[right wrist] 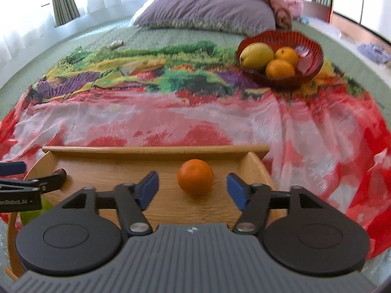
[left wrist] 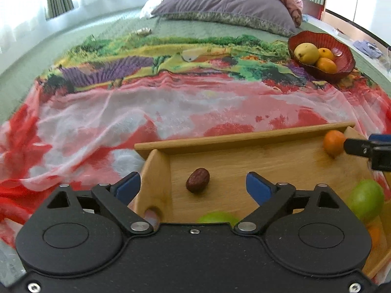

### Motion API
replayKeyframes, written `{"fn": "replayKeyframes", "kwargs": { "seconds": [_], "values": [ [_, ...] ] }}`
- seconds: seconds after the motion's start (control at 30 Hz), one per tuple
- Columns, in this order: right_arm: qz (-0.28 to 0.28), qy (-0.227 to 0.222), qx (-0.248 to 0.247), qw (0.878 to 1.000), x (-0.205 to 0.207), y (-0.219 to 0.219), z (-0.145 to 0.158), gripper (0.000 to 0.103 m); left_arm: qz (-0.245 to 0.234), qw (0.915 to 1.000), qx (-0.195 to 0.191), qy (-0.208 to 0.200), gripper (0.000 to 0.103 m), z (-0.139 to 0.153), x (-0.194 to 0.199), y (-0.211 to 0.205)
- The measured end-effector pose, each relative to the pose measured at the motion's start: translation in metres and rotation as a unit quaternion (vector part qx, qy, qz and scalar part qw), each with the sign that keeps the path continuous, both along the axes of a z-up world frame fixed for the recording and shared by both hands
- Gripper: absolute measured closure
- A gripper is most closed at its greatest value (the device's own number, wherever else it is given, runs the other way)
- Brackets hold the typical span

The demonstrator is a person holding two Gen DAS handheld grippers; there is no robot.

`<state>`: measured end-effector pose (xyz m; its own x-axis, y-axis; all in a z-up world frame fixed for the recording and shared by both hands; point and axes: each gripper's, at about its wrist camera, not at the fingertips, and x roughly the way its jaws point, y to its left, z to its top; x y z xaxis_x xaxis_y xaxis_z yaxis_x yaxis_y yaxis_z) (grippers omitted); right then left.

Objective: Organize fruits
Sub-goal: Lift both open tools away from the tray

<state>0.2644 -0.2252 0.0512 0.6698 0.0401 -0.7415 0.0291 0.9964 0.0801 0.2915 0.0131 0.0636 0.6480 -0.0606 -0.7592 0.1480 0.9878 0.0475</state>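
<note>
A wooden tray (left wrist: 244,139) lies on a bright cloth on a bed. In the left wrist view a dark red date (left wrist: 198,180) sits on it between and just ahead of my open left gripper (left wrist: 193,186). An orange (right wrist: 195,178) rests on the tray between the tips of my open right gripper (right wrist: 193,188), untouched; it also shows in the left wrist view (left wrist: 333,142). Green fruits (left wrist: 365,199) lie at the tray's near side. A red bowl (right wrist: 310,48) at the back right holds a yellow fruit (right wrist: 256,55) and two oranges (right wrist: 279,69).
A grey pillow (left wrist: 220,2) and a pink blanket lie at the head of the bed. Curtains hang at the left. The colourful cloth (left wrist: 146,102) spreads between tray and bowl. The left gripper (right wrist: 29,185) shows at the left edge of the right wrist view.
</note>
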Motion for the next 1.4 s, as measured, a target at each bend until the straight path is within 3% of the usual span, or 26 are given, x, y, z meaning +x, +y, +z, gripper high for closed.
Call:
{"fn": "replayKeyframes", "kwargs": {
  "seconds": [0.2, 0.6, 0.7, 0.97, 1.4],
  "values": [
    [-0.001, -0.045, 0.018, 0.999, -0.028, -0.009, 0.010, 0.016, -0.023, 0.9992, 0.013, -0.031, 0.004, 0.011, -0.034, -0.002],
    [0.043, -0.122, -0.018, 0.991, -0.095, -0.004, 0.025, 0.007, -0.051, 0.9924, 0.032, -0.107, 0.000, 0.030, -0.113, -0.016],
    [0.053, -0.144, -0.033, 0.988, -0.113, -0.001, 0.024, 0.004, -0.058, 0.9915, 0.024, -0.113, 0.000, 0.031, -0.130, -0.018],
    [0.088, -0.199, -0.129, 0.968, -0.159, 0.022, 0.005, 0.003, -0.057, 0.9905, -0.013, -0.125, 0.000, 0.023, -0.172, -0.022],
    [0.099, -0.208, -0.105, 0.967, -0.208, 0.028, -0.020, 0.000, -0.024, 0.9883, -0.075, -0.131, 0.000, -0.002, -0.212, -0.016]
  ]
}}
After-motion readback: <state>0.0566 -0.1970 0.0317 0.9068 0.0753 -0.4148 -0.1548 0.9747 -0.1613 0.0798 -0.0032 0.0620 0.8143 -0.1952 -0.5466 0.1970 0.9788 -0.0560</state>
